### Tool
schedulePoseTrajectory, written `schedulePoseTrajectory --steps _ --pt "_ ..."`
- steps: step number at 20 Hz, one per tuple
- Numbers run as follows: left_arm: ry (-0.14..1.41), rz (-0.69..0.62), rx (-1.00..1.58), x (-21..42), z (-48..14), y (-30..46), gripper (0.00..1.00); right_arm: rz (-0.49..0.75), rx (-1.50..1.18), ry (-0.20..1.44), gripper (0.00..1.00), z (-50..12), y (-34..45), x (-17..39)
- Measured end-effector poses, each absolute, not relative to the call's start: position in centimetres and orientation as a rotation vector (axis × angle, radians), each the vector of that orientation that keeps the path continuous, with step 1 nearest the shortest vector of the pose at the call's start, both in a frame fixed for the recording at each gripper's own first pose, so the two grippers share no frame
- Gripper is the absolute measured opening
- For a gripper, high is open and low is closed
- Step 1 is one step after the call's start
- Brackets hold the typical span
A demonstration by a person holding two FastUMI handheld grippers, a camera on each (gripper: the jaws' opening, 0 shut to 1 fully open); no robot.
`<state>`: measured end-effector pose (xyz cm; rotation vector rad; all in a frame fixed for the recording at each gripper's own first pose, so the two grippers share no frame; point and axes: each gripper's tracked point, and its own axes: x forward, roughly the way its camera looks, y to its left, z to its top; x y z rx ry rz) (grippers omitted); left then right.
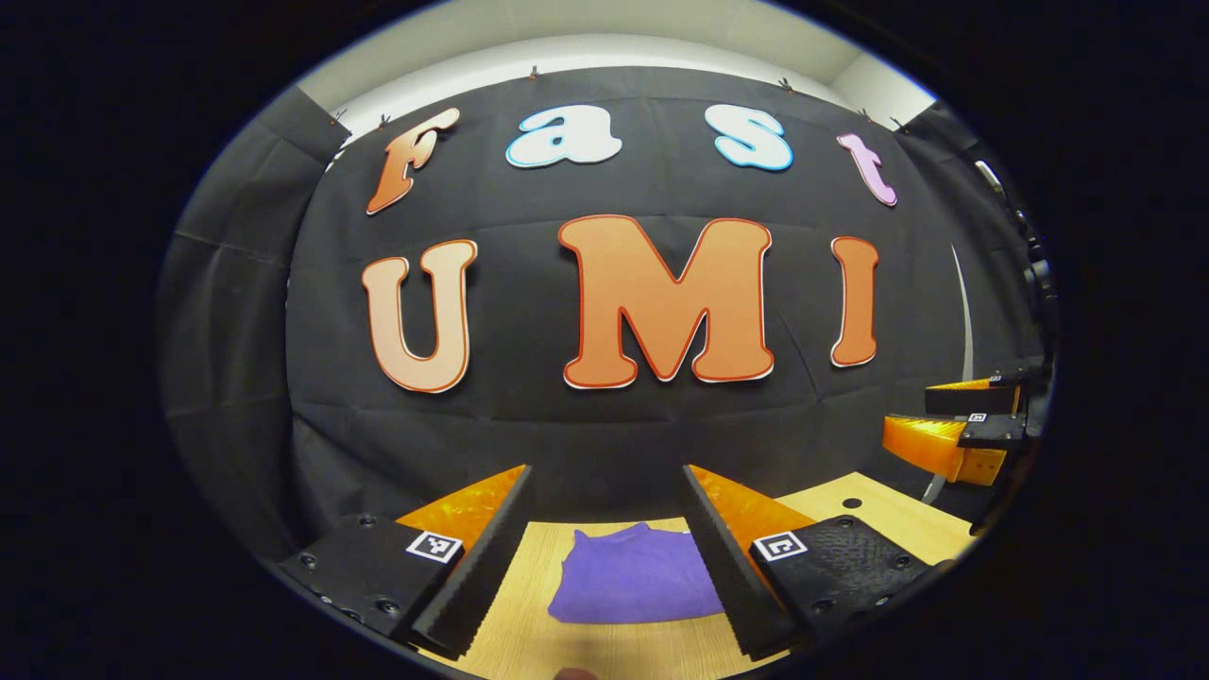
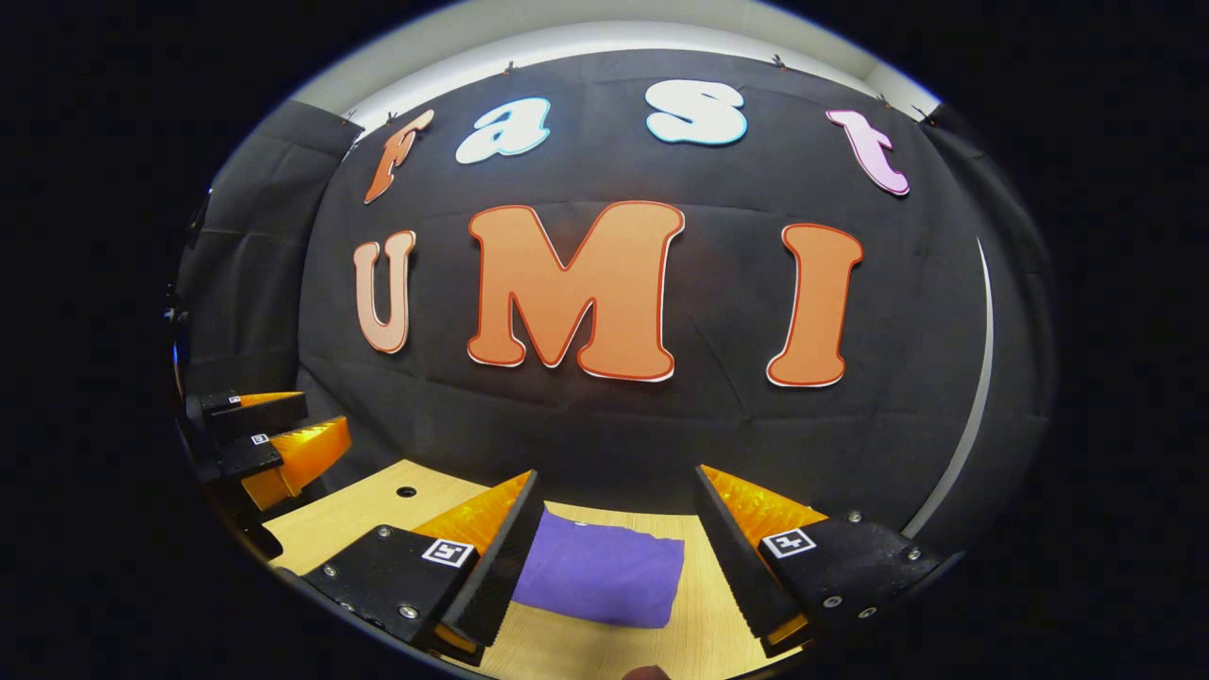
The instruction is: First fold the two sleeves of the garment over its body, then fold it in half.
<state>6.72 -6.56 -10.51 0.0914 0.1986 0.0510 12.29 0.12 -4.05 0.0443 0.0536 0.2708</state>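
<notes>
We hold the left tool point(image 1: 604, 557) with its fingers spread wide and gripping nothing; the right tool point(image 2: 619, 557) is likewise wide and empty. Both hang above the tabletop point(image 1: 878, 515). The purple garment point(image 1: 638, 581) lies ahead of and below each tool, between the fingers as seen, in a compact folded bundle. We judge the folding close to done. The risk now: a careless descent could snag a layer and drag the bundle open.
</notes>
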Motion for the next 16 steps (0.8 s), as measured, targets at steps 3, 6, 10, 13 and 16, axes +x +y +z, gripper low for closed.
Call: schedulePoseTrajectory --steps 3,6,10,13,16 --pt "0.189 0.071 0.073 6.8 -10.7 -7.4 0.98 0.307 0.034 0.035 0.95 -4.1 0.5 12.4" --pt "0.192 0.092 0.085 6.8 -10.9 -8.1 0.96 0.335 0.023 0.017 0.95 -4.1 0.5 12.8" --pt "0.203 0.117 0.064 6.5 -11.3 -9.4 0.96 0.379 0.036 0.031 0.95 -5.0 0.3 12.7" --pt "0.219 0.143 0.064 5.7 -11.5 -10.0 0.96 0.405 0.042 0.039 0.95 -5.4 -0.1 12.6" --pt "0.238 0.155 0.101 4.6 -11.7 -10.0 0.96 0.411 0.031 0.020 0.95 -5.3 -0.2 12.7"
